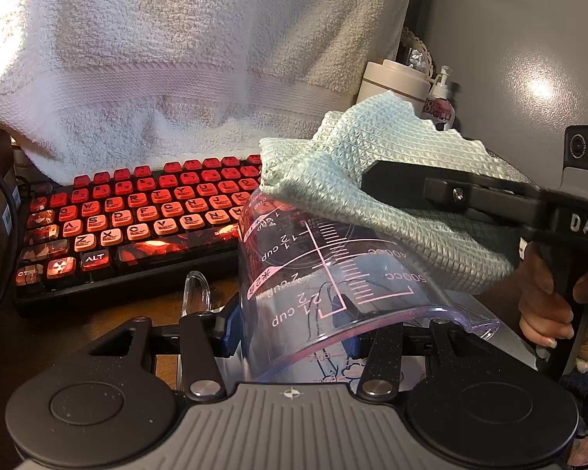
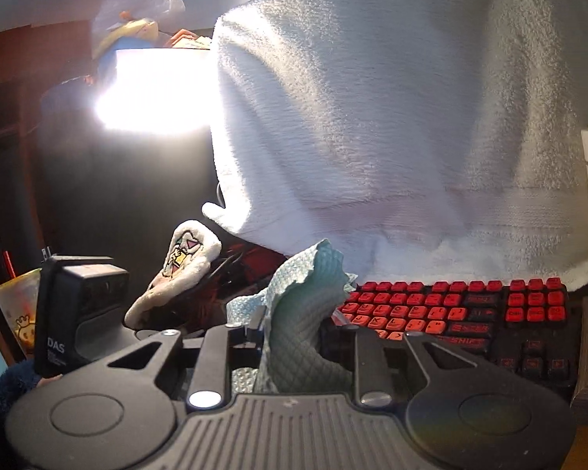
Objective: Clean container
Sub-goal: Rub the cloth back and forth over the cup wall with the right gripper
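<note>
Desk [image 1: 39, 352] – cup [image 1: 325, 274] between left jaws, cloth [image 1: 372, 180] atop.

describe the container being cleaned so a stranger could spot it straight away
Start at the red-lit keyboard below the hanging white towel. Just right of it, the left gripper holds a clear measuring cup, the only see-through item, with pink cup markings and a mint cloth over its base.

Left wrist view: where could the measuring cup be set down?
One bare strip of desk lies between the keyboard and the left gripper. Behind the keyboard it is crowded: white towel, bottles.
</note>
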Available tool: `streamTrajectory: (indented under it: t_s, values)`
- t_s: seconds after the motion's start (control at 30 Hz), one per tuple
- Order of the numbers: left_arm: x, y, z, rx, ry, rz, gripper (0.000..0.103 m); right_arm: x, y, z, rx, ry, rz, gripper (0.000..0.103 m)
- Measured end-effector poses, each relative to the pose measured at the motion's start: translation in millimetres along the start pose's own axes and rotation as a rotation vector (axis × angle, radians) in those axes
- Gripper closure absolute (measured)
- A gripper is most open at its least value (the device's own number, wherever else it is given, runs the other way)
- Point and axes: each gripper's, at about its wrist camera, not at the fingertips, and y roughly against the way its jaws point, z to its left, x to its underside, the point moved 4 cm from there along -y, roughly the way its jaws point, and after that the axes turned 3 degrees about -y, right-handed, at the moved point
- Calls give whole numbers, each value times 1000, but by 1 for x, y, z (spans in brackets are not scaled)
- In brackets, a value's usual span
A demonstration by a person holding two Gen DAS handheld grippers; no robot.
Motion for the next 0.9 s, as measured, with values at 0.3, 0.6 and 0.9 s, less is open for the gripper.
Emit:
streamTrajectory:
  t_s: [0.3, 0.6, 0.9]
  values:
    - [0, 0, 0, -2, -2, 0, 57, 8, 3, 36, -179, 133, 25, 80]
    - [0, 0, 0, -2, -3, 0, 56, 4, 1, 21, -72, 85, 8, 80]
    - [-1, 0, 0, -1, -1, 0, 56, 3, 2, 11, -56, 40, 9, 80]
